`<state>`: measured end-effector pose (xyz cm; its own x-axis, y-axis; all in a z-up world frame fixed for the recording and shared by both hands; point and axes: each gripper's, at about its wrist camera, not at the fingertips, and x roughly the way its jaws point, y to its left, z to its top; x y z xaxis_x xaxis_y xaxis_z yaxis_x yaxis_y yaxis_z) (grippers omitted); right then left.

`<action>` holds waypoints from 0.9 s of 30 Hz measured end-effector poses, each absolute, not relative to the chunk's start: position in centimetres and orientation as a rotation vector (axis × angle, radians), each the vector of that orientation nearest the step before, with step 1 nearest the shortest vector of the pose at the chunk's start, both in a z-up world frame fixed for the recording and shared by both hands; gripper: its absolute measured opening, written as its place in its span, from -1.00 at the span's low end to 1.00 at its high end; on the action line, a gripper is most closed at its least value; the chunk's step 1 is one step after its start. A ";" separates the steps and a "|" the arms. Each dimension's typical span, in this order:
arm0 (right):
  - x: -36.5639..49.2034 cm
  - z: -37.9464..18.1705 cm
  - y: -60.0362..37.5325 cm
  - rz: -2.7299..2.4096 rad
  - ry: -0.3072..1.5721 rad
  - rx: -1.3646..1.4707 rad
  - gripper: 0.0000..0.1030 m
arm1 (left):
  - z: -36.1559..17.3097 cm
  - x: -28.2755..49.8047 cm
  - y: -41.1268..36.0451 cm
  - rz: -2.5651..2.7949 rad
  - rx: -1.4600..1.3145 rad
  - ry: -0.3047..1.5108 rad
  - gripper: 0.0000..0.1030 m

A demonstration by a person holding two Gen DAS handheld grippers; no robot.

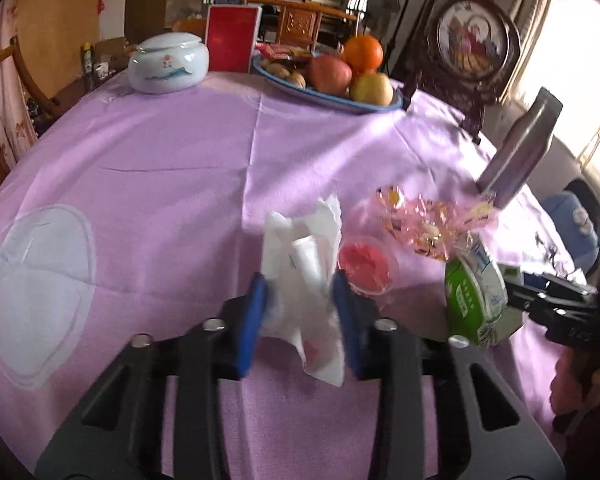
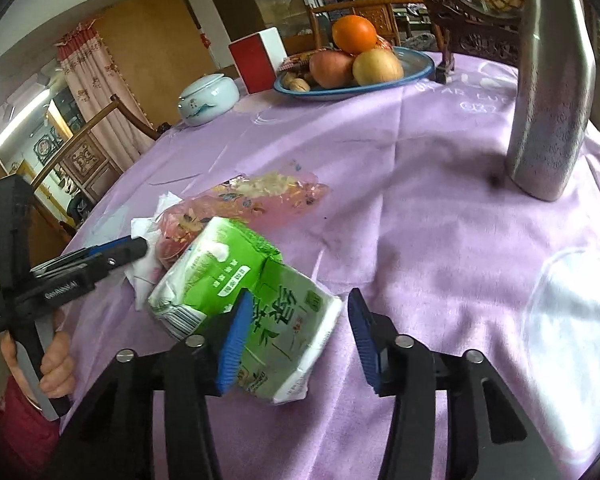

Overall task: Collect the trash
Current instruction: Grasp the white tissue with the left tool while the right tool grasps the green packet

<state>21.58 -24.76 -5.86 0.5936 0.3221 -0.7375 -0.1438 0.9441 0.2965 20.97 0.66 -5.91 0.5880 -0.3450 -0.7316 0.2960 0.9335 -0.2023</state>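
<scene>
My left gripper has its blue pads on both sides of a crumpled white paper wrapper and is shut on it; it also shows in the right wrist view. A small clear cup with red contents and a pink patterned plastic wrapper lie just beyond. My right gripper is open around a green and white tissue pack, which lies on the purple tablecloth against the left pad. The pack also shows in the left wrist view.
A steel bottle stands at the right. A blue fruit plate with an orange and apples, a red box and a white lidded jar stand at the far side. Wooden chairs surround the table.
</scene>
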 end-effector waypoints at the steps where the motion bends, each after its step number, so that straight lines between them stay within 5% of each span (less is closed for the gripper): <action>1: 21.6 -5.9 -24.8 0.273 0.900 0.221 -0.02 | -5.7 20.9 0.9 -0.375 -0.073 0.857 -0.40; 8: 21.8 -6.7 -24.7 0.287 0.937 0.246 -0.02 | -5.5 21.2 1.3 -0.409 -0.122 0.866 -0.38; 10: 21.9 -6.7 -24.6 0.291 0.940 0.245 -0.02 | -5.5 21.0 1.0 -0.423 -0.108 0.870 -0.20; 12: 21.9 -6.7 -24.7 0.292 0.941 0.251 -0.02 | -5.4 20.6 0.4 -0.408 -0.073 0.851 0.32; 17: 21.9 -6.8 -24.7 0.289 0.944 0.250 -0.02 | -5.6 20.0 -1.1 -0.406 0.006 0.833 0.81; 25: 21.9 -6.8 -24.4 0.288 0.943 0.239 -0.02 | -8.1 21.9 -0.6 -0.339 -0.004 0.965 0.76; 27: 21.8 -6.8 -24.4 0.288 0.942 0.235 -0.03 | -8.1 22.3 0.6 -0.369 -0.085 0.976 0.17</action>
